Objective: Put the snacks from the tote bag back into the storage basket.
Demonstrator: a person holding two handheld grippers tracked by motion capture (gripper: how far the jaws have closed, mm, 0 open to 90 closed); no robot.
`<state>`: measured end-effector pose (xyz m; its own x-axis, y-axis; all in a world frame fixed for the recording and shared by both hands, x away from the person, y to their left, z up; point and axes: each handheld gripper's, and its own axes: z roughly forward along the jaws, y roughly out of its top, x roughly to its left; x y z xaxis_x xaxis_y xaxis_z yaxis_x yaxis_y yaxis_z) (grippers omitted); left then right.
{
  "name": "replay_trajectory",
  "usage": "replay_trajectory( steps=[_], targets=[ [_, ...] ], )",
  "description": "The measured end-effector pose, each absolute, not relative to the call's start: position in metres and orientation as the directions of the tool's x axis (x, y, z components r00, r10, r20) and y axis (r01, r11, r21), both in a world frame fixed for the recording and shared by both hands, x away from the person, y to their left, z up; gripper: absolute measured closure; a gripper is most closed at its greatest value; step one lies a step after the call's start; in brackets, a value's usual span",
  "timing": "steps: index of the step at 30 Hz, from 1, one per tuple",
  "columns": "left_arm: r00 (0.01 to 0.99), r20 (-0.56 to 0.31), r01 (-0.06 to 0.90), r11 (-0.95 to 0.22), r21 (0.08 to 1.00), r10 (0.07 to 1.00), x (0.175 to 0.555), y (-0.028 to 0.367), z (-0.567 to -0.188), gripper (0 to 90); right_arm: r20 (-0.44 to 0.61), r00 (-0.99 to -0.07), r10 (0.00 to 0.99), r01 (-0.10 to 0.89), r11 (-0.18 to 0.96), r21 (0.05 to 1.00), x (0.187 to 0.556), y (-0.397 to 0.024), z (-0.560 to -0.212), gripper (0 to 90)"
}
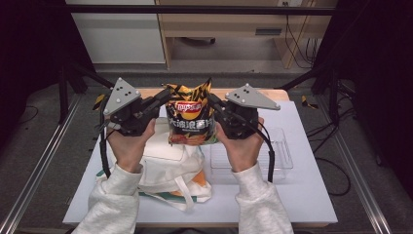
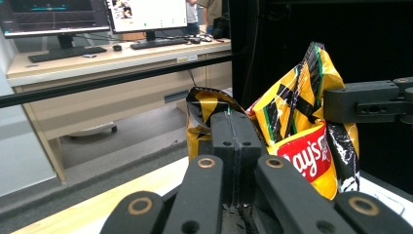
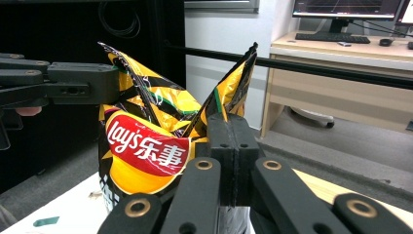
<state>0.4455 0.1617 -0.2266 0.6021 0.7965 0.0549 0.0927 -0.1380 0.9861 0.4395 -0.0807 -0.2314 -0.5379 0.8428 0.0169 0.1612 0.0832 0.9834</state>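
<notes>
two hands lift the chip bag point(image 1: 191, 117) up above the white table point(image 1: 311, 195). the left gripper point(image 1: 163, 101) pinches its top left corner tight, and the right gripper point(image 1: 214, 103) pinches its top right corner. under it lies a cloth bag point(image 1: 168, 178), beside a clear box point(image 1: 282, 156).

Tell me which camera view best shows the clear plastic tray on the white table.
The high view: the clear plastic tray lies beside the right hand, outline whole. The two gripper views look at the yellow and black crisp bag instead.
</notes>
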Motion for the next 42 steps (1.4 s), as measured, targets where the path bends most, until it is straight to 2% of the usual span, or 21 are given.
replay_trajectory(
  steps=[19, 42],
  targets=[
    [0.643, 0.071, 0.073, -0.153, 0.986, 0.763, 0.452, 0.114, -0.232, 90.0, 0.028, -0.478, 0.878, 0.172, 0.062, 0.983, 0.432, -0.13, -0.238, 90.0],
    [0.683, 0.005, 0.131, -0.13, 0.983, 0.73, 0.469, 0.069, -0.261, 90.0, 0.044, -0.423, 0.905, 0.218, 0.055, 0.974, 0.437, -0.17, -0.26, 90.0]
  ],
)
